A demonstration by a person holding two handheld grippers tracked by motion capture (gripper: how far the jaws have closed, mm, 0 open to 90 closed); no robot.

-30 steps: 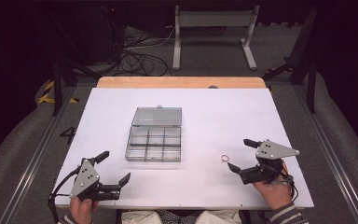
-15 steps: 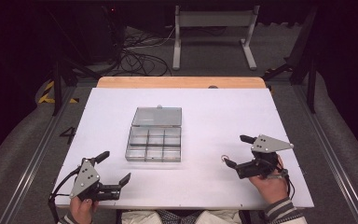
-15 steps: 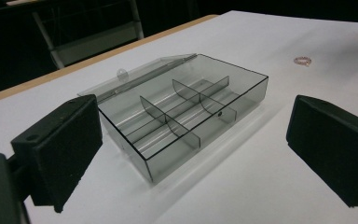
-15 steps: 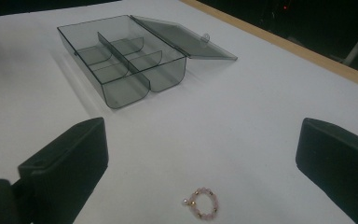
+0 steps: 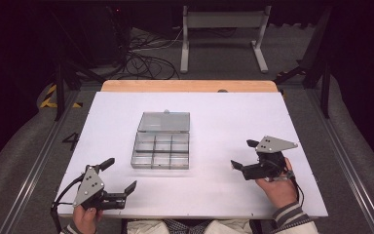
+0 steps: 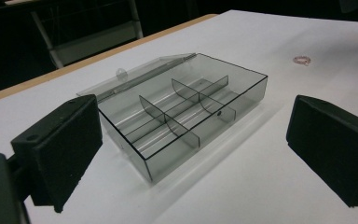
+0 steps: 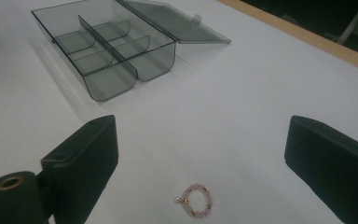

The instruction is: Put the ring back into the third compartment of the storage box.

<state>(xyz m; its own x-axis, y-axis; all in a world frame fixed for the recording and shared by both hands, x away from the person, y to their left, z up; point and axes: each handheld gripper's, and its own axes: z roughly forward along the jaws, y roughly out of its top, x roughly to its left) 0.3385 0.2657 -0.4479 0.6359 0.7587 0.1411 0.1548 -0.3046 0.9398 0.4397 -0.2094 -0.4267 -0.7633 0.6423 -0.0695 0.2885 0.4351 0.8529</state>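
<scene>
**Bead ring between open right jaws; box empty**

Ring: small loop of pink beads, flat on the table, at about 3 o'clock from the box. Judged light, loose, prone to roll or slide; best pinched across the beads. Right gripper: jaws wide apart, straddling the ring, touching nothing. Left gripper: jaws wide, empty, facing the box from 7 o'clock. Box lid lies open at 12 o'clock; compartments look empty.

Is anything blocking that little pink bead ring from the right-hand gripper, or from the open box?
Nothing visible. The bead ring lies on bare table between the right gripper's open jaws. Only white tabletop separates it from the compartment box, whose lid is folded back.
</scene>
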